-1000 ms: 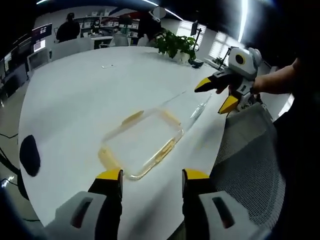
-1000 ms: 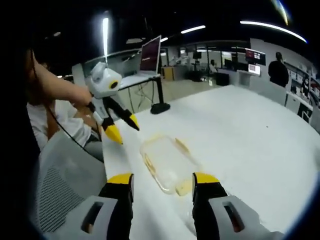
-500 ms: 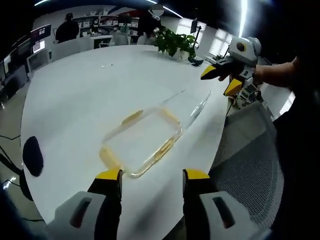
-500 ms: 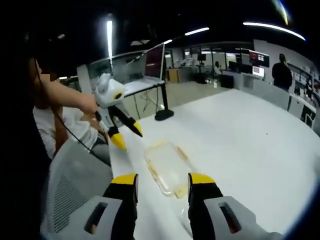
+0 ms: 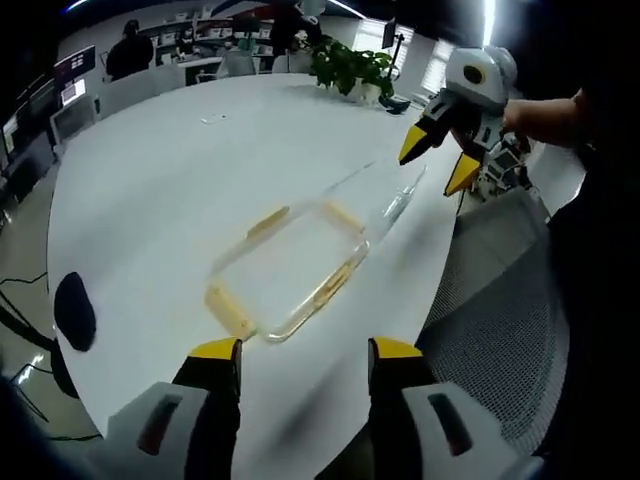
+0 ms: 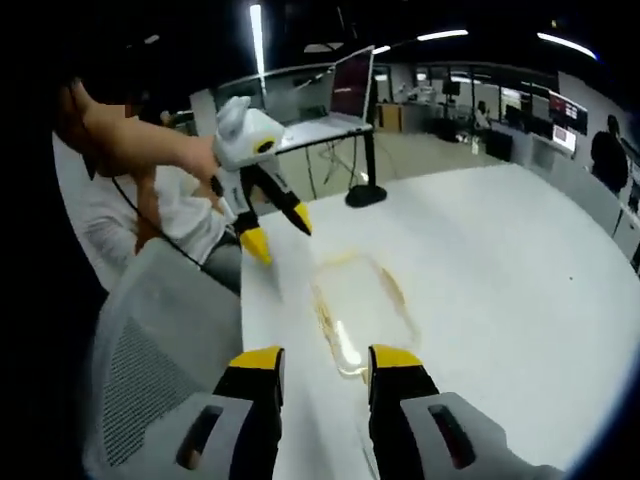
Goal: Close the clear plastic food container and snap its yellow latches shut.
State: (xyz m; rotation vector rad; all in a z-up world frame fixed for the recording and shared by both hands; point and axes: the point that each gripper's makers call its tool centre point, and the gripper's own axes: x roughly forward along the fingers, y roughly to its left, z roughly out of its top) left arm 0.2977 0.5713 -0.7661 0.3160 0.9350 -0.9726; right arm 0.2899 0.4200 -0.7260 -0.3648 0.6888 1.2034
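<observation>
Since the earlier frames we see the right gripper (image 5: 441,156) raised and drawn closer toward the table edge in the left gripper view, while the container sits slightly farther from the left gripper's jaws. One clear plastic food container (image 5: 288,272) lies flat on the white table (image 5: 150,170), near the edge beside the mesh chair (image 5: 500,300). In the left gripper view its long axis runs from lower left to upper right. It is transparent, with rounded corners. We count four yellow latches: one at the near short end (image 5: 228,310), one on each long side, one at the far end. The clear lid (image 5: 385,200) extends beyond the far end. The left gripper (image 5: 303,352) holds nothing, jaws well apart. The right gripper is likewise spread and empty, clear of the container.
</observation>
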